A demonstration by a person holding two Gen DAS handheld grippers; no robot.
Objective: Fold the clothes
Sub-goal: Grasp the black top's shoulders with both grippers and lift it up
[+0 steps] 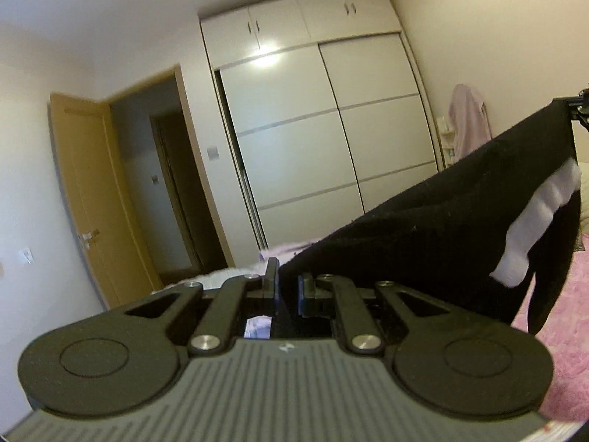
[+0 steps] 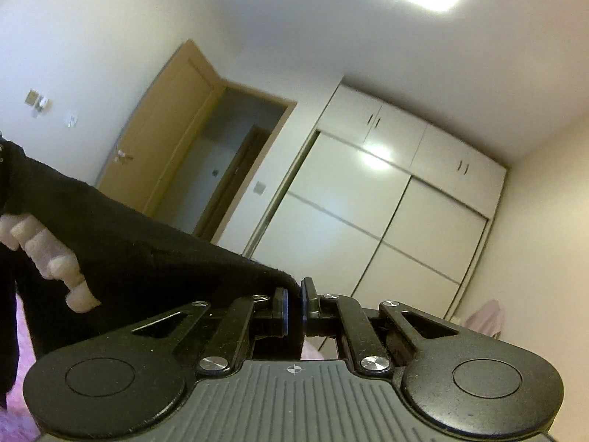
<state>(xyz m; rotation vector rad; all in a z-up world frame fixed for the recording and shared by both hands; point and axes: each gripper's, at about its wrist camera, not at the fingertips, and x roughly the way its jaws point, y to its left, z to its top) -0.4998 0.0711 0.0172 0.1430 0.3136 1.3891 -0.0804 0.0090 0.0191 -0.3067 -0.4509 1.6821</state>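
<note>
Both grippers, left and right, stretch black garment level between them.

Both tongs — left, right — clamped

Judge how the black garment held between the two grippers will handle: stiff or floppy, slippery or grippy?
Likely floppy: the black garment sags between the left gripper and right gripper, loose ends hanging. Its matte, fuzzy surface suggests it won't slip easily. Probably light, since two corner pinches hold it aloft.
</note>
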